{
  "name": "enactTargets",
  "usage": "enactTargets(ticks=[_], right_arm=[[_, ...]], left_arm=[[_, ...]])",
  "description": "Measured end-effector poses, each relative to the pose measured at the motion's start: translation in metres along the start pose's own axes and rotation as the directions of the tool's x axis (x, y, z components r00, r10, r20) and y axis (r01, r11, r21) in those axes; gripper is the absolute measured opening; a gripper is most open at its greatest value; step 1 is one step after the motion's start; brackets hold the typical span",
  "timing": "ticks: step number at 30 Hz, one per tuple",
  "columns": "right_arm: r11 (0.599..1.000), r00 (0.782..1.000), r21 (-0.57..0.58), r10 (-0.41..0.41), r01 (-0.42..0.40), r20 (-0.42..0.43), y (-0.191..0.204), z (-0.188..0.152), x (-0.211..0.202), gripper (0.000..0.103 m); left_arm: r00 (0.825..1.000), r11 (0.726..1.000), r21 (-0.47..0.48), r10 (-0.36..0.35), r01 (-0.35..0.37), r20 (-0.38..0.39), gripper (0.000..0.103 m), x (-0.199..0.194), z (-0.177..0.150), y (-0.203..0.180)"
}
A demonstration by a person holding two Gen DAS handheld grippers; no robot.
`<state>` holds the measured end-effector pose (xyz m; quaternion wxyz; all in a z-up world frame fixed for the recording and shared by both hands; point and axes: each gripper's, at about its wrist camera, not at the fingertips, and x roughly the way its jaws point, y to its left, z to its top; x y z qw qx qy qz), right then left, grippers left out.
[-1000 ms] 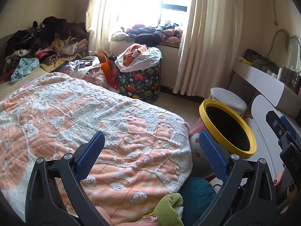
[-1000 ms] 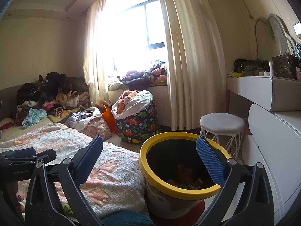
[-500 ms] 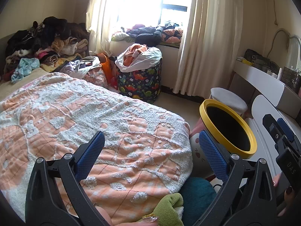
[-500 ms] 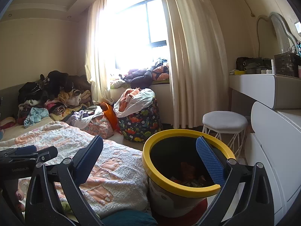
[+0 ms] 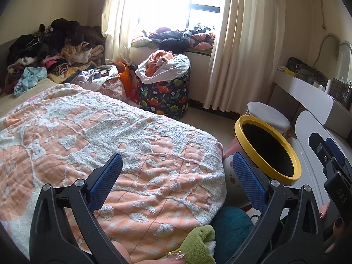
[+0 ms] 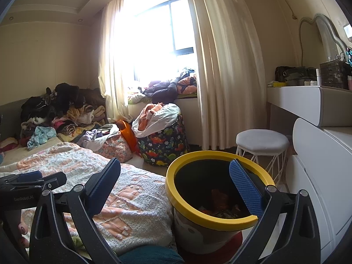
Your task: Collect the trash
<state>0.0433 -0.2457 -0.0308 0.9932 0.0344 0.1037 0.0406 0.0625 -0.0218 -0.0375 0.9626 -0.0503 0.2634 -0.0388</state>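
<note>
- The left gripper (image 5: 176, 180) has its jaws spread wide with nothing between them; it hangs over the bed cover (image 5: 105, 145), whose near corner lies in the gap between the two blue pads (image 5: 105, 181).
- The right gripper (image 6: 176, 187) is likewise released and holds nothing; the front rim of the trash bin (image 6: 187, 206) sits inside its jaw gap, and the right pad overlaps the bin's far rim in the picture.
- The bin, with its yellow rim, stands on the floor just beside the bed corner. From the left gripper it lies just beyond the right jaw.
- Scraps of trash (image 6: 222, 209) lie at the bottom of the bin, below and between the right gripper's jaws; what each piece is cannot be made out.
- No loose trash shows on the bed cover ahead of the left jaws, so the next pick is unclear; heaped clothes (image 5: 55, 46) far beyond the left jaw could be mistaken for waste.
- Risk, as I judge it: the right jaw is close to the rim, so a sideways swing could knock and tip the bin, spilling what is collected.
- A low pass by the left jaws could snag the nubbly cover and drag it.
</note>
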Motion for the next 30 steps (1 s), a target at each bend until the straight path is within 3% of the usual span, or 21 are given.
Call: enactTargets(ticks=[8, 15, 18, 20, 22, 23, 24, 25, 27, 28, 30], right_arm=[[1.000, 1.000, 0.007, 0.000, 0.000, -0.004, -0.001, 0.001, 0.000, 0.096], [0.999, 0.999, -0.003, 0.032, -0.032, 0.015, 0.011, 0.017, -0.003, 0.096], [0.990, 0.991, -0.051, 0.131, -0.132, -0.024, 0.039, 0.034, 0.008, 0.097], [0.965, 0.969, -0.096, 0.238, -0.244, -0.069, 0.072, 0.045, 0.018, 0.097], [0.906, 0.911, -0.147, 0.368, -0.396, -0.187, 0.125, 0.050, 0.035, 0.097], [0.862, 0.864, -0.169, 0.425, -0.477, -0.271, 0.158, 0.048, 0.043, 0.097], [0.808, 0.801, -0.181, 0.475, -0.561, -0.365, 0.194, 0.041, 0.053, 0.097], [0.753, 0.731, -0.174, 0.512, -0.634, -0.451, 0.230, 0.030, 0.059, 0.097], [0.653, 0.579, -0.142, 0.524, -0.744, -0.625, 0.301, -0.003, 0.074, 0.097], [0.618, 0.524, -0.131, 0.515, -0.775, -0.678, 0.332, -0.023, 0.080, 0.097], [0.574, 0.449, -0.125, 0.467, -0.809, -0.762, 0.388, -0.063, 0.093, 0.097]], left_arm=[[1.000, 1.000, -0.005, 0.004, -0.004, -0.002, 0.092, 0.000, 0.000, 0.001], [0.997, 0.996, -0.051, 0.076, -0.077, -0.026, 0.092, 0.001, -0.006, 0.017], [0.992, 0.986, -0.117, 0.118, -0.122, -0.043, 0.092, -0.006, -0.004, 0.045], [0.983, 0.967, -0.181, 0.173, -0.180, -0.056, 0.092, -0.016, -0.005, 0.077], [0.963, 0.926, -0.268, 0.250, -0.267, -0.096, 0.092, -0.030, -0.010, 0.122], [0.949, 0.896, -0.312, 0.293, -0.316, -0.120, 0.092, -0.038, -0.015, 0.148], [0.930, 0.860, -0.353, 0.338, -0.369, -0.148, 0.092, -0.047, -0.022, 0.174], [0.904, 0.818, -0.384, 0.388, -0.428, -0.181, 0.092, -0.057, -0.031, 0.201], [0.832, 0.716, -0.423, 0.490, -0.555, -0.261, 0.092, -0.076, -0.053, 0.253], [0.798, 0.667, -0.440, 0.523, -0.601, -0.299, 0.092, -0.085, -0.066, 0.276], [0.732, 0.574, -0.458, 0.578, -0.678, -0.360, 0.092, -0.100, -0.096, 0.317]])
